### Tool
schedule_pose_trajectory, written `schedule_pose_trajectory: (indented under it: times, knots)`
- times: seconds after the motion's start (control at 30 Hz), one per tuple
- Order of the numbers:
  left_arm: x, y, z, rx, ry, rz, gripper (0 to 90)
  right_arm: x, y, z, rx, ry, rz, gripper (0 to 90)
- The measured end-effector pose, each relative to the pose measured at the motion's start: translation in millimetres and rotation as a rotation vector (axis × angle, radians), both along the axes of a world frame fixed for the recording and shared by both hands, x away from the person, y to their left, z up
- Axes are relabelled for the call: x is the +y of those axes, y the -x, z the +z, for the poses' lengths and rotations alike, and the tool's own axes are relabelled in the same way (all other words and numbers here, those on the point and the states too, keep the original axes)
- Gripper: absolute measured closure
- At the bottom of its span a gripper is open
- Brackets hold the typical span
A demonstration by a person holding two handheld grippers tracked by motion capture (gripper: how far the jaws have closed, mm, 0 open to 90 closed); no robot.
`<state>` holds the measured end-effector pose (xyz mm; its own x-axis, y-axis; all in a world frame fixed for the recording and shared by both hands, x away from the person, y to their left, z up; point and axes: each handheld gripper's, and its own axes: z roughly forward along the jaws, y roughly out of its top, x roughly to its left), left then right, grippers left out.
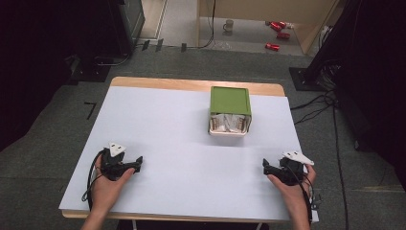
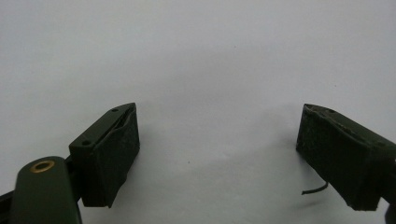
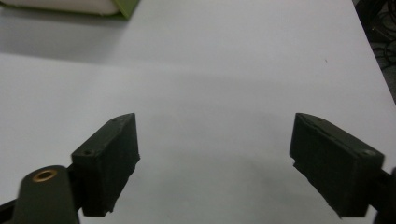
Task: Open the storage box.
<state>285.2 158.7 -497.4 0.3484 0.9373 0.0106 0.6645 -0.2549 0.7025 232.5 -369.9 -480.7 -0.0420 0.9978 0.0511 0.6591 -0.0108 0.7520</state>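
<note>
Evidently both tools are parked rather than working: the left gripper (image 1: 139, 162) rests on the white table (image 1: 182, 158) near its near-left corner, and the right gripper (image 1: 265, 166) rests near the near-right corner, each cradled in a hand coming in over the near edge. Their tips point inward, toward each other across the bare middle of the tabletop. In the left gripper view the left gripper (image 2: 217, 149) has its jaws spread wide with nothing but white surface between them, and the right gripper view shows the right gripper (image 3: 215, 154) just as wide and just as empty. That symmetrical, low, spread posture reads to me as a ready stance, set well back so the thing to be handled stays unobstructed.

That thing is the green-lidded box (image 1: 230, 116), which stands toward the far edge of the table, somewhat right of its centre line and well apart from both grippers. It appears tipped or set so that its open mouth faces the near edge, toward the person; the green face tilts up and away, and crumpled pale and brown packets (image 1: 229, 123) show inside the white rim. Its long axis, as far as I can judge, runs from the near edge to the far edge, nearly square to both. A corner of the box (image 3: 93, 5) shows at the top left of the right gripper view, so the right gripper sits the closer of the two, and the open side facing it would suit a reach straight in.
</note>
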Motion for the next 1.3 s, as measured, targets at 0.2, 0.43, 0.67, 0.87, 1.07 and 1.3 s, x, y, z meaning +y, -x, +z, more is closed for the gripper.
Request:
schedule_pose_trajectory:
  times: [0.2,0.43,0.67,0.87,1.07,1.3]
  knots:
    - [0.0,0.0,-0.1,-0.001,0.001,0.000,13.8,17.7,-6.7,11.7,-0.048,-0.025,0.008,25.8]
    - [0.0,0.0,0.0,0.000,0.001,0.000,13.8,36.8,-17.7,24.0,-0.087,-0.062,0.053,31.2]
    - [0.0,0.1,0.0,0.000,0.001,0.000,13.8,54.9,-30.0,39.8,-0.128,-0.086,0.095,37.3]
    - [0.1,0.0,0.0,0.000,0.001,0.000,13.8,71.5,-40.5,48.3,-0.143,-0.104,0.127,41.7]
    - [0.0,0.0,0.0,0.001,0.000,0.000,13.8,83.8,-49.5,54.2,-0.156,-0.118,0.161,49.4]
    - [0.0,-0.1,0.1,0.001,0.000,0.000,13.7,95.8,-60.6,59.3,-0.171,-0.127,0.174,53.3]
